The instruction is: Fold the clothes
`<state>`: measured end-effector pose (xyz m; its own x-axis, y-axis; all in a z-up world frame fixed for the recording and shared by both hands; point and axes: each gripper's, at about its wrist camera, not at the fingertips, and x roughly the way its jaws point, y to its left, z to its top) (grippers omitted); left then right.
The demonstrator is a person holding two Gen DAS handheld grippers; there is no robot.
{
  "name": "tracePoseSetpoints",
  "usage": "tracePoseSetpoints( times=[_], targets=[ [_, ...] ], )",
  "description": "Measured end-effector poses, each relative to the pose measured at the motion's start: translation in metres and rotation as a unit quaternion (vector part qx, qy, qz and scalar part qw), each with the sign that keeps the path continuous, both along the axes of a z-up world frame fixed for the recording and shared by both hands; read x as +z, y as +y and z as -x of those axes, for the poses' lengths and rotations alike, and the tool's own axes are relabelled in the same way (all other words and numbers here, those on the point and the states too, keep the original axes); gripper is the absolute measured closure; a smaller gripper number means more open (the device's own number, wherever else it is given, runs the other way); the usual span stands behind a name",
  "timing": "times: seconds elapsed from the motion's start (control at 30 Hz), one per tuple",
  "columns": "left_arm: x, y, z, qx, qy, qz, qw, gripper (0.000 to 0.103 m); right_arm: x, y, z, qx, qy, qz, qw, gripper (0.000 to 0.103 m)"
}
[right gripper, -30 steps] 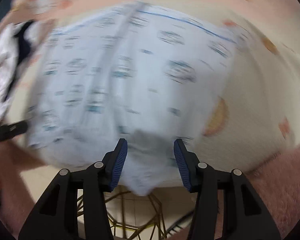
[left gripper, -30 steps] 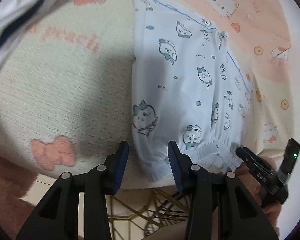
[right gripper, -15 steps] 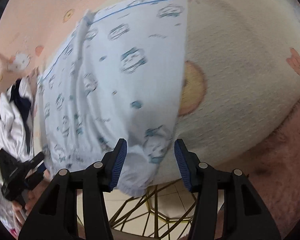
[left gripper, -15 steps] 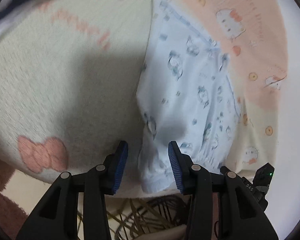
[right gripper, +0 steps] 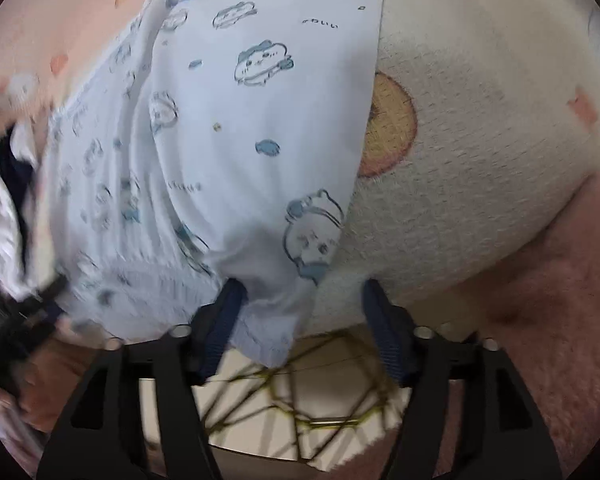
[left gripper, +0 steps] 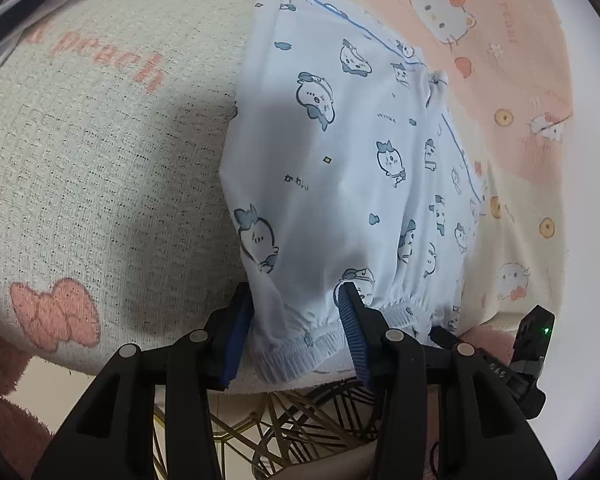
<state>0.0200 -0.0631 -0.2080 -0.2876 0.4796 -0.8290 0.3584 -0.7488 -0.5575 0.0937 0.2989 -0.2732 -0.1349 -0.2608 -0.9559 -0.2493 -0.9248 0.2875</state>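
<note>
Cream and peach cartoon-print blanket over a table edge, gold wire frame and pale floor below; pale-blue character-print shorts lie flat on it.

Step in hand, as judged: both corners of the elastic waistband at the near edge are being addressed for a fold. Left gripper stands half open, the corner between its pads but not visibly pinched. Right gripper is opening, the hem beside its left pad, unpressed. Next move calls for firm pinches on both corners, then lifting the waistband toward the far hem. Dark-and-white clothes wait nearby.
</note>
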Motion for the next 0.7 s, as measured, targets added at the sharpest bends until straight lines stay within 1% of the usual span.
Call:
tracePoseSetpoints(
  times=[0.03,0.07,0.1,0.13,0.2,0.23,0.27,0.33,0.37,0.43,0.5,0.53,0.57,0.63,0.7],
  targets=[
    [0.000,-0.001,0.000,0.001,0.003,0.001,1.0000,0.063,0.003,0.000,-0.001,0.002,0.009,0.004,1.000,0.035],
    [0.001,-0.001,0.000,0.001,0.007,0.005,1.0000,0.078,0.006,0.001,-0.002,0.004,0.018,0.009,1.000,0.054],
    [0.002,-0.001,-0.001,0.001,0.011,0.007,0.9999,0.086,0.009,0.000,-0.004,0.008,0.031,0.015,0.999,0.068],
    [0.003,-0.001,-0.001,0.001,0.015,0.010,0.9998,0.087,0.014,-0.001,-0.005,0.015,0.047,0.018,0.999,0.079],
    [0.005,-0.001,-0.002,0.006,0.021,0.021,0.9995,0.090,0.020,-0.004,-0.008,0.029,0.061,-0.001,0.998,0.081],
    [0.005,0.000,-0.003,0.008,0.020,0.035,0.9991,0.090,0.021,-0.006,-0.010,0.034,0.062,-0.010,0.997,0.084],
    [0.005,-0.001,-0.005,0.011,0.017,0.052,0.9984,0.090,0.020,-0.006,-0.014,0.037,0.060,-0.015,0.997,0.088],
    [0.005,-0.004,-0.010,0.017,0.002,0.073,0.9972,0.092,0.020,-0.005,-0.018,0.039,0.055,-0.033,0.997,0.093],
    [0.004,-0.006,-0.012,0.020,-0.006,0.082,0.9964,0.094,0.022,-0.004,-0.020,0.038,0.053,-0.048,0.997,0.093],
    [0.007,-0.010,-0.015,0.025,-0.020,0.100,0.9945,0.094,0.026,-0.002,-0.015,0.047,0.052,-0.112,0.991,0.093],
    [0.014,-0.014,-0.016,0.025,-0.020,0.108,0.9936,0.089,0.028,-0.005,-0.020,0.059,0.048,-0.135,0.988,0.093],
    [0.017,-0.015,-0.017,0.027,-0.017,0.106,0.9938,0.089,0.029,-0.007,-0.023,0.065,0.046,-0.144,0.986,0.093],
    [0.020,-0.016,-0.017,0.027,-0.012,0.104,0.9942,0.089,0.032,-0.007,-0.025,0.066,0.049,-0.149,0.985,0.093],
    [0.025,-0.016,-0.014,0.027,0.004,0.100,0.9946,0.084,0.039,-0.004,-0.029,0.062,0.060,-0.156,0.984,0.093],
    [0.031,-0.014,-0.011,0.025,0.022,0.111,0.9933,0.068,0.043,0.004,-0.033,0.047,0.066,-0.140,0.987,0.092]
  ],
)
